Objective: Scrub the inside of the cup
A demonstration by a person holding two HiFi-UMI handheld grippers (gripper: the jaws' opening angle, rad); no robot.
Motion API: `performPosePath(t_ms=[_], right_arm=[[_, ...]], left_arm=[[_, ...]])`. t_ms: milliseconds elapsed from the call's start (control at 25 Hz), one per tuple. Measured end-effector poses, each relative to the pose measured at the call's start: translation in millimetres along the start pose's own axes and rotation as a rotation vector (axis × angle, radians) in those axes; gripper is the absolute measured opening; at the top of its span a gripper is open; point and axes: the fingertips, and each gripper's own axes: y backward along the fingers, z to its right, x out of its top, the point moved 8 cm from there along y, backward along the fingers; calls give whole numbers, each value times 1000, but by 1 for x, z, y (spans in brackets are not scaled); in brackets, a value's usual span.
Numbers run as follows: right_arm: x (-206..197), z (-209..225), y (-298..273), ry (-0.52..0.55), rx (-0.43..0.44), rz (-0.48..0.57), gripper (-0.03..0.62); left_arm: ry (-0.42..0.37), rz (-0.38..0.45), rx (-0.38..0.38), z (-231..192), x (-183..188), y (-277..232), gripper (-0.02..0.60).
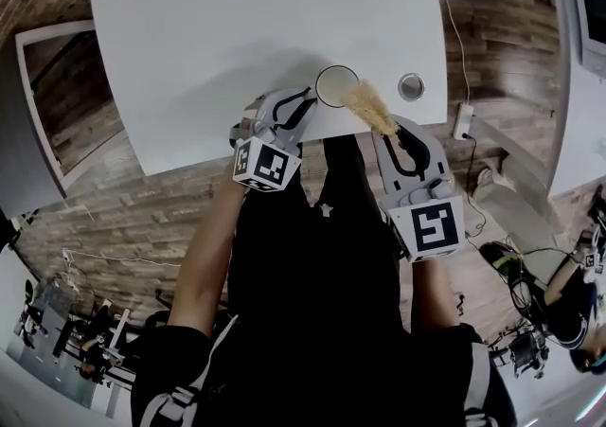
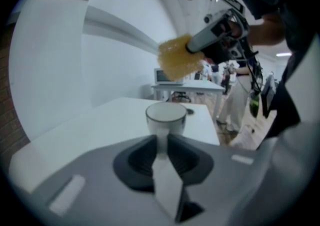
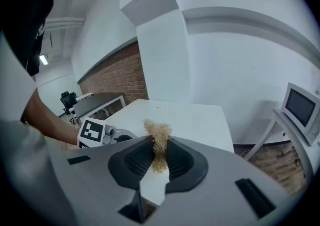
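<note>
Nearest the body, just short of the near edge of the white rectangular tabletop (image 1: 237, 27): the left gripper (image 2: 161, 139), a grey two-jaw tool carrying a cube of black-and-white square markers, pointing forward and down. Clenched, not released, with dark ribbed pads (image 2: 141, 157) drawn narrow onto the thin white handle of a small round white cup (image 2: 165, 116) with a darker rim. Gripped by that handle alone, the body of the cup just beyond the fingertips.

Alongside on the right: the right gripper (image 3: 160, 142), same grey build, also tilted downward. Clamped on a straw-coloured fibrous scrubber (image 3: 158, 131), squeezed between the pads and sprouting past the tips.

A little farther in, right at the tabletop's near edge and somewhat toward its right corner: the cup, upright, mouth open upward, interior pale. Resting on the surface or held just off it — not clear, with the base hidden behind the left gripper's body. Scrubber hanging over the cup's right rim, apart from it in the left gripper view, not down inside.

Beyond and to the right, near the tabletop's right edge: a small round metal grommet (image 1: 410, 86) set into the surface. Off that edge, lower down, a white power strip (image 1: 464, 118) on the brown wood-plank floor (image 1: 502, 27). Farthest, in the right gripper view, a white microwave (image 3: 300, 107) against the white wall.
</note>
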Motion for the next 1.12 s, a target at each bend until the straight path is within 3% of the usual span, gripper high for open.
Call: performPosePath(t_ms=[200, 440, 640, 1120], right_arm=[[0, -7, -14, 99, 3, -109, 54], [-6, -20, -44, 298, 31, -303, 54], [-7, -18, -60, 390, 14, -394, 54], [-11, -31, -86, 505, 60, -548, 52]], left_arm=[[0, -5, 0, 3, 2, 0, 69], [-21, -12, -1, 4, 3, 1, 67], [-35, -9, -3, 7, 5, 0, 66], [-44, -9, 5, 10, 5, 3, 66]])
